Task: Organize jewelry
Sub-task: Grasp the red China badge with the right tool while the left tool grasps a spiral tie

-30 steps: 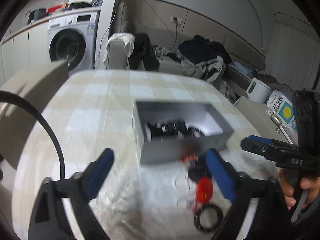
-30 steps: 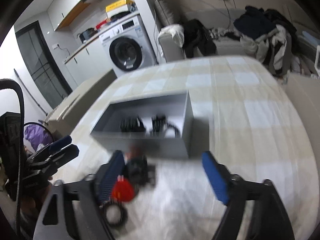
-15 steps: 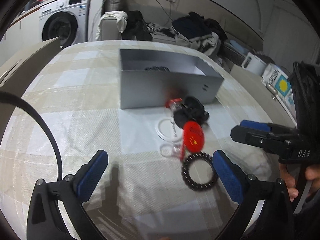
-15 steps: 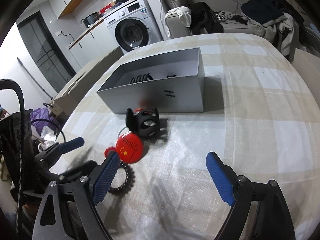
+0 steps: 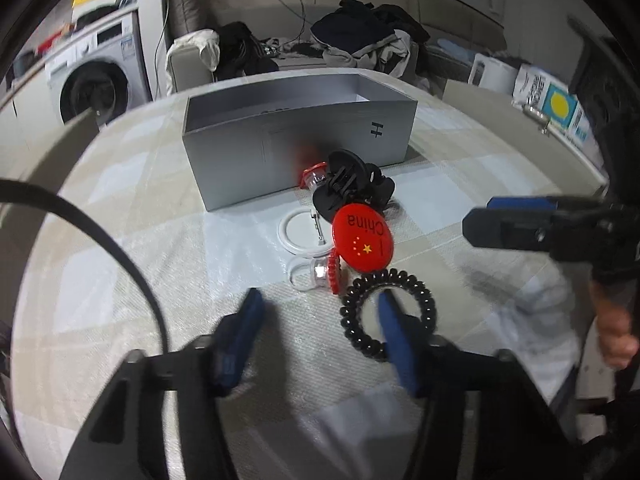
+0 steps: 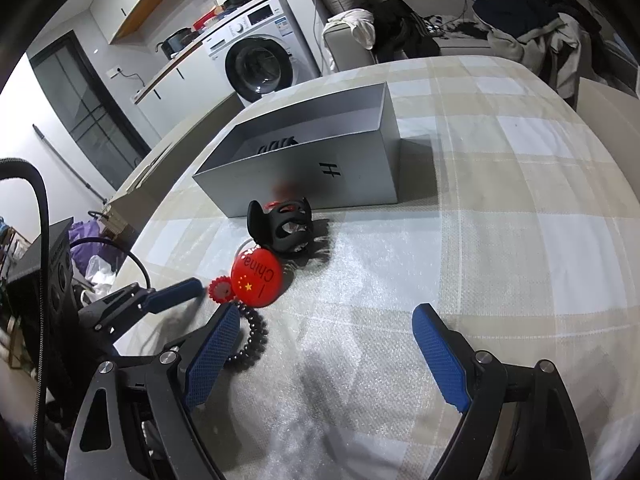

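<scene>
A grey open box (image 5: 296,148) stands on the checked tablecloth, with dark items inside (image 6: 276,146). In front of it lie a black claw hair clip (image 5: 352,188), a red round "China" badge (image 5: 362,238), a white ring (image 5: 298,232), a clear ring with a red top (image 5: 316,274) and a black coil hair tie (image 5: 386,316). My left gripper (image 5: 320,316) is open and low over the cloth, its right finger inside the coil tie's loop. My right gripper (image 6: 326,344) is open and empty, its left finger beside the coil tie (image 6: 252,340).
The box (image 6: 304,156) sits mid-table. A washing machine (image 6: 260,64) and a sofa with piled clothes (image 6: 520,20) stand behind the table. A white kettle (image 5: 486,72) and a paper carton (image 5: 554,106) are at the far right.
My left gripper has moved forward and down to the coil hair tie, and its fingers have narrowed. My right gripper has come a little closer to the pile.
</scene>
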A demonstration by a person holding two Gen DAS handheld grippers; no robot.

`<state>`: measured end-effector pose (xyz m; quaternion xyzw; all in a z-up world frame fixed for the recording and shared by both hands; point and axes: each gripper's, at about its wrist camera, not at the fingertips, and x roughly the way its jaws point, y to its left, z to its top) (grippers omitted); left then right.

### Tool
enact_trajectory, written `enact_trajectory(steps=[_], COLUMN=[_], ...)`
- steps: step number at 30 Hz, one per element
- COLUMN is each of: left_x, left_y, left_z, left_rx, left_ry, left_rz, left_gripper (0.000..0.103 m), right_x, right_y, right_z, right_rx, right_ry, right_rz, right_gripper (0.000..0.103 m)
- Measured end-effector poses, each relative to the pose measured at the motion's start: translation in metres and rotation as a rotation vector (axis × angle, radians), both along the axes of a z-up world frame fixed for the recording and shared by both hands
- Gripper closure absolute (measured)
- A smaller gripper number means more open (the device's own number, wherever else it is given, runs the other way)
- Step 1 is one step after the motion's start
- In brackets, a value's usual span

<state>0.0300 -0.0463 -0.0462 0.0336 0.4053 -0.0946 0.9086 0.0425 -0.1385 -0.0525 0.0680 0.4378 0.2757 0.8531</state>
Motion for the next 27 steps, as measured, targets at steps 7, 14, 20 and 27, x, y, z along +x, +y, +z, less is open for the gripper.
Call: enact_trajectory(steps=[7,14,20,27], left_x=[-0.007,-0.019,-0.017,-0.012], left_y=[0.007,0.03,0.05,0.069], left_z=[0.004,0.018,0.024,0.019], left_rx=[-0.069,-0.162,-0.192,-0.215], left_ry=[-0.012,-0.087,-0.14,-0.145], left_rz=[-0.039,0.026,0.128,0.214], left_gripper=[0.099,0.099,0.099,0.099], right_x=[0.001,0.004,0.007,-0.001], right_y=[0.004,0.021,0.045,0.076], right_z=[-0.004,-0.006,-0.007,-0.008], right_rx=[-0.005,-0.006,-0.041,-0.19], right_ry=[0.002,0.006,-0.008,-0.097], right_rz=[0.007,0.073,0.149,0.252], right_gripper=[0.015,0.038,0.046,0.05])
